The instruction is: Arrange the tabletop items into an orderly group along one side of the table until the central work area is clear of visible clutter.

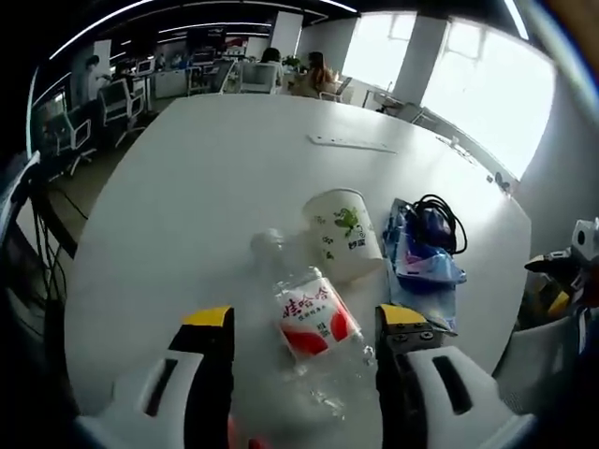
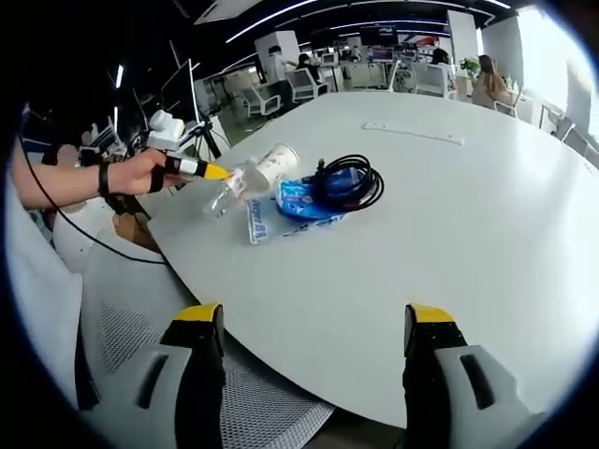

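A clear plastic bottle [image 1: 314, 323] with a red and white label lies on the white table [image 1: 206, 187], cap end pointing away. My left gripper [image 1: 305, 318] is open, and its yellow-tipped jaws stand wide on either side of the bottle without touching it. Just beyond the bottle lies a paper cup [image 1: 344, 234] on its side, then a blue packet [image 1: 426, 257] with a coiled black cable [image 1: 438, 217] on it. In the right gripper view, a hand holds the left gripper [image 2: 211, 171] at the bottle [image 2: 227, 194], beside the cup [image 2: 273, 166], packet [image 2: 285, 201] and cable [image 2: 348, 182]. My right gripper [image 2: 314, 318] is open and holds nothing above the table's near edge.
A flat white strip [image 2: 412, 133] lies far out on the table [image 2: 487, 243]. A white mesh chair [image 2: 178, 365] sits under the near edge. Office chairs, desks and seated people stand beyond the far end. Much bare tabletop [image 1: 187, 159] stretches to the left.
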`<state>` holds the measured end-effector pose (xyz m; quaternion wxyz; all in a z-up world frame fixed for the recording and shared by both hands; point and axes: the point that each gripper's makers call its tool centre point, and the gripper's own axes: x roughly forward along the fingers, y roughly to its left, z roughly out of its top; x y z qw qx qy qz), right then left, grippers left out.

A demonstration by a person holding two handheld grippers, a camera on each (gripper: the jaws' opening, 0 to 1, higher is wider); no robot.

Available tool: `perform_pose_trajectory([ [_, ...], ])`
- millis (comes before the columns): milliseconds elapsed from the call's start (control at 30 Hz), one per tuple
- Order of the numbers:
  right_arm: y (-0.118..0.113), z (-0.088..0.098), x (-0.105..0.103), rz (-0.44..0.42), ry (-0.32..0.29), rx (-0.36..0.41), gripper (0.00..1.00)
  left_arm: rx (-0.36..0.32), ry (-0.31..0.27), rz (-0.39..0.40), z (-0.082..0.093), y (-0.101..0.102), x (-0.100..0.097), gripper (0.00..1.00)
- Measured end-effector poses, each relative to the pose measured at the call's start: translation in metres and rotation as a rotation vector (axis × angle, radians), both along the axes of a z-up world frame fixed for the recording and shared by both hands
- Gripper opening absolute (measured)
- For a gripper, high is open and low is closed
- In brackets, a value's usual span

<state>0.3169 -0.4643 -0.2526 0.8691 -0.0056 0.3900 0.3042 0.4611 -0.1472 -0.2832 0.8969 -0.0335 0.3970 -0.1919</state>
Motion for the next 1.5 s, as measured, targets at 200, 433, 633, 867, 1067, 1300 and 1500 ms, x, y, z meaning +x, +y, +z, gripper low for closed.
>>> perform_pose_trajectory([
  [200,0.002,-0.002,0.004,0.012,0.004,-0.001,0.78,0.016,0.024,0.007,-0.007,-0.002,0.007,0.58],
  [433,0.005,-0.001,0.009,0.015,0.007,0.003,0.78,0.04,0.075,-0.017,-0.015,-0.01,0.014,0.51],
  [633,0.004,-0.002,0.013,-0.001,0.007,0.009,0.78,0.057,0.112,-0.023,-0.019,-0.016,0.021,0.49],
  [867,0.008,-0.005,0.01,0.014,0.019,0.006,0.78,0.079,0.178,0.02,-0.028,-0.013,0.02,0.48],
  [1067,0.013,-0.006,0.011,0.02,0.025,0.013,0.79,0.061,0.233,0.076,-0.031,-0.012,0.019,0.48],
  [1300,0.017,-0.005,0.014,0.025,0.025,0.018,0.79,0.058,0.316,0.145,-0.033,-0.011,0.015,0.46],
  [1500,0.017,-0.005,0.016,0.027,0.023,0.019,0.79,0.037,0.359,0.208,-0.037,-0.011,0.014,0.45],
])
